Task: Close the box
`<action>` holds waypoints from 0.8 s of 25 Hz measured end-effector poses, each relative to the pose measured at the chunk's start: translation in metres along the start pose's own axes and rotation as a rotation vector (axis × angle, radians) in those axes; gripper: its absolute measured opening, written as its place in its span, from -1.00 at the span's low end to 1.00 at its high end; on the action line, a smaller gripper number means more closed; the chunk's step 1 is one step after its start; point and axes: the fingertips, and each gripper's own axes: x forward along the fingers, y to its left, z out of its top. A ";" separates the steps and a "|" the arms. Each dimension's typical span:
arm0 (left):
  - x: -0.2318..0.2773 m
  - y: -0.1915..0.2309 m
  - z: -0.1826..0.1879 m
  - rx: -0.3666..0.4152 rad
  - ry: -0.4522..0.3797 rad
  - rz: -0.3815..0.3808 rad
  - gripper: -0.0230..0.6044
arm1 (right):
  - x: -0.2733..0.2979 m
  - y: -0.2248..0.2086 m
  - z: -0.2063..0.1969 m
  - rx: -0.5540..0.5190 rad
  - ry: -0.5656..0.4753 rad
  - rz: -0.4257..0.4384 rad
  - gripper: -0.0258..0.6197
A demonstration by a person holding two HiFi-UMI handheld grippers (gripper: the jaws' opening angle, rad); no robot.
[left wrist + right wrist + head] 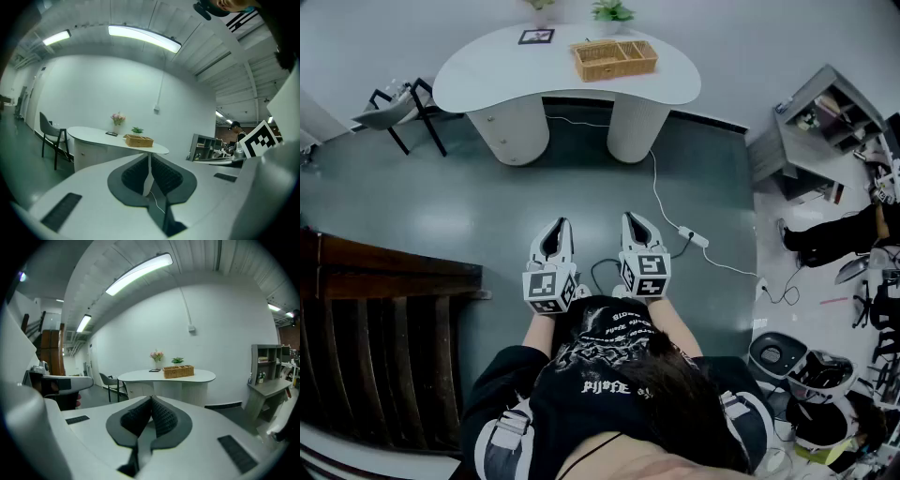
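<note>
**Both grippers shut and empty, box still out of reach across the floor**

Held side by side just ahead of the chest, aimed across the grey floor [441, 216] toward the white table [506, 75]. Left gripper [149, 161]: ribbed pads brought together, only a hairline slit between them, nothing caught there. Right gripper [151, 401]: pads fully closed on each other, likewise empty. Probably a carrying pose rather than a working one, with jaws kept closed and nearly level while walking up, since nothing within reach calls for a grip. Judged as the approach stage, with closing not yet begun.

On the floor between person and table: a white power strip [692, 236] with its cable [656, 187] trailing toward the table's base, perhaps worth stepping round.

Box [614, 59]: set on the far right part of the tabletop, near its back edge, well apart from both grippers. Woven from pale tan wicker, rectangular, low-walled, lying slightly askew to the table's edge. Top open to the head view, with an inner partition showing. No lid or flap made out at this range, so no telling yet how it shuts.

Near it: a small dark square item [536, 37] to its left, a green plant [612, 10] just behind. Likely light and stiff, easy to nudge across the smooth top if pressed from one side only.
</note>
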 end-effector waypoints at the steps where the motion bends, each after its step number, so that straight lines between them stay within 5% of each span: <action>1: 0.003 0.002 -0.001 -0.003 -0.001 -0.002 -0.81 | 0.004 -0.001 -0.001 -0.002 -0.001 -0.001 -0.84; 20: 0.067 0.010 -0.021 -0.027 0.037 0.021 -0.81 | 0.066 -0.048 -0.001 -0.005 0.015 0.003 -0.84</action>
